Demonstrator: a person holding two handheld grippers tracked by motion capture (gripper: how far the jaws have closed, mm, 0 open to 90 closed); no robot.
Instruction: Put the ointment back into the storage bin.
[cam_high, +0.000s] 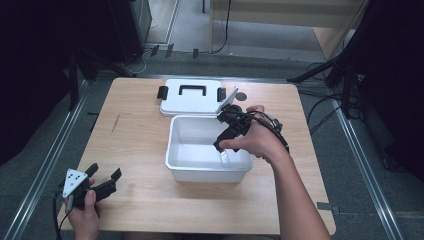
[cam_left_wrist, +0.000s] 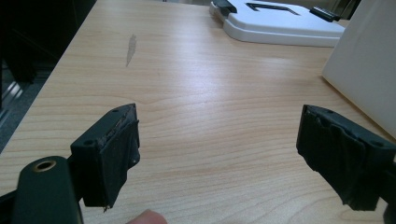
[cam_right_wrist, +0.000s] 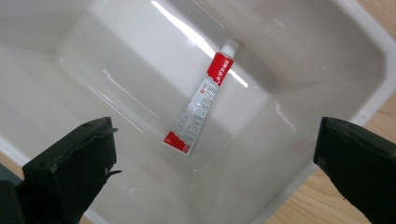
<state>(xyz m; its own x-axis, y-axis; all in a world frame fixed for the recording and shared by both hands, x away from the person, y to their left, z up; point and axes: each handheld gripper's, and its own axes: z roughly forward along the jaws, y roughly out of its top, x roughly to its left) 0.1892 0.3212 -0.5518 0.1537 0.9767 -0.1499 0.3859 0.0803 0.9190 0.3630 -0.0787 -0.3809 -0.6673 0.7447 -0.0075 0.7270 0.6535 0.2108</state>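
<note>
A white plastic box (cam_high: 175, 150) stands in the middle of the wooden table. Inside it, against the right wall, lies a small white and red tube (cam_high: 225, 159), also seen in the right gripper view as the tube (cam_right_wrist: 198, 106) on the box floor. My right gripper (cam_high: 226, 137) hovers over the box's right part, jaws wide open, nothing between them, as the right gripper (cam_right_wrist: 210, 172) view confirms. My left gripper (cam_high: 102, 179) rests near the table's front left corner, open and empty; the left gripper (cam_left_wrist: 219, 158) faces bare wood.
The box's white lid (cam_high: 192, 97) with a black handle and black clips lies flat behind the box. A wooden table (cam_high: 135, 135) has free room to the left. Black stands and cables surround the table on the floor.
</note>
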